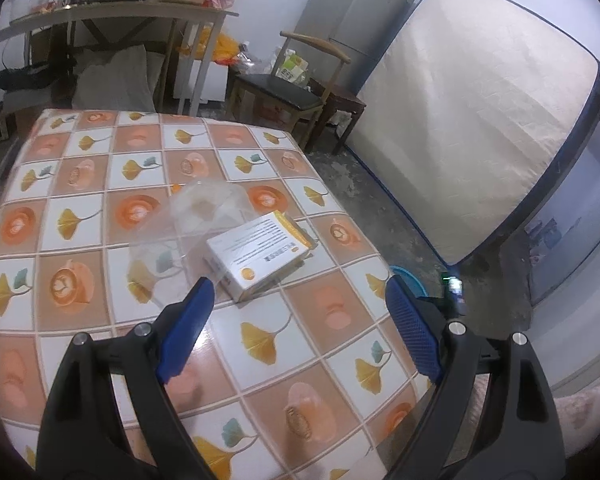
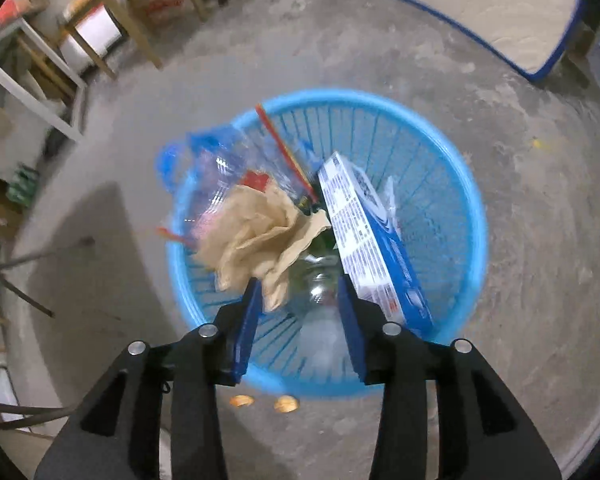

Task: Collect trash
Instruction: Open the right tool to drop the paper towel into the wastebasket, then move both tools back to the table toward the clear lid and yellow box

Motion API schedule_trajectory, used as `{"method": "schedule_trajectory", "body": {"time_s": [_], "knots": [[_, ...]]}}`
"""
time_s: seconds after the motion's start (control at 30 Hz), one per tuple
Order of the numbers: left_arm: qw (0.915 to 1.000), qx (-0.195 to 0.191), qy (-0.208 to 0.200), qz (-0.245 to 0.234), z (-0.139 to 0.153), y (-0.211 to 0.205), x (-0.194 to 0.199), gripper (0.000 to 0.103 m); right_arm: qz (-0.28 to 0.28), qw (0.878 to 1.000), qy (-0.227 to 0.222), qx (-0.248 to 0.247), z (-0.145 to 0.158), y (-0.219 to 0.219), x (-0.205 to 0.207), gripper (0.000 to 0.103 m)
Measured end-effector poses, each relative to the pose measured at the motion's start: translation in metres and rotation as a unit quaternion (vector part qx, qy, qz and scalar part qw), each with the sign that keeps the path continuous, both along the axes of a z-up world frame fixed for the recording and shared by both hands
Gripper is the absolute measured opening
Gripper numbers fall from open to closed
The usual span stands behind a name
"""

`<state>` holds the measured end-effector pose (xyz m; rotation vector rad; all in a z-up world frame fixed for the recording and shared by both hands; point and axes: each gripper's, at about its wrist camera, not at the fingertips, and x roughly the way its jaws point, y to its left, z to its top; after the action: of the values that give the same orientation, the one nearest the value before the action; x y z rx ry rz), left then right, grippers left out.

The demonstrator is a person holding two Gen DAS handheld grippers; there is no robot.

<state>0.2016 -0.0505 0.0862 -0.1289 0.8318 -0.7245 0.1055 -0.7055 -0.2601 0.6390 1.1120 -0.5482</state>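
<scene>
- Your right gripper [image 2: 298, 292] hangs above the blue basket [image 2: 470, 208] with its fingers parted; the crumpled brown paper [image 2: 256, 236] touches the inner face of the left finger, but the pads do not pinch it.
- My read is that the paper is being dropped: open a little wider and keep the hand over the basket's middle so the paper falls inside, not over the near rim.
- Inside the basket, a blue-and-white box [image 2: 370, 240] leans on the far wall, with a clear plastic bag [image 2: 220, 168] draped over the rim beside it.
- Your left gripper [image 1: 296, 292] has its fingers spread wide and empty, above the tiled tablecloth [image 1: 80, 220].
- The next trash waits just ahead of those fingers: a white-and-yellow box [image 1: 260, 256], with clear plastic wrap [image 1: 188, 220] touching its far side.
- Take the box across its narrow sides; the wrap is flimsy and may slide on the glossy cloth.
</scene>
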Motion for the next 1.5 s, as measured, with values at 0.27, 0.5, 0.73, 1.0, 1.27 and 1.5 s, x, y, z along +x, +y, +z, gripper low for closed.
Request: {"method": "schedule_trajectory", "body": {"time_s": [0.27, 0.5, 0.73, 1.0, 1.27, 1.5], "knots": [[0.9994, 0.020, -0.022, 0.018, -0.011, 0.031, -0.010, 0.088, 0.025, 0.992, -0.120, -0.013, 0.139, 0.084, -0.054, 0.073], [0.9974, 0.047, -0.054, 0.010, -0.024, 0.045, -0.013, 0.090, 0.134, 0.968, -0.211, 0.003, 0.251, 0.193, -0.043, 0.082], [0.9950, 0.056, -0.082, 0.006, -0.041, 0.052, -0.013, 0.090, 0.240, 0.938, -0.246, 0.053, 0.285, 0.321, 0.019, 0.082], [0.9931, 0.053, -0.081, -0.066, -0.032, 0.034, 0.057, 0.094, 0.248, 0.931, -0.229, 0.140, 0.251, 0.390, 0.057, 0.082], [0.9901, 0.081, 0.043, -0.106, -0.061, -0.005, 0.162, 0.094, 0.252, 0.931, -0.218, 0.148, 0.242, 0.396, 0.053, 0.082], [0.9812, 0.072, 0.151, -0.096, -0.092, -0.019, 0.198, 0.093, 0.238, 0.934, -0.211, 0.161, 0.230, 0.384, 0.057, 0.082]]}}
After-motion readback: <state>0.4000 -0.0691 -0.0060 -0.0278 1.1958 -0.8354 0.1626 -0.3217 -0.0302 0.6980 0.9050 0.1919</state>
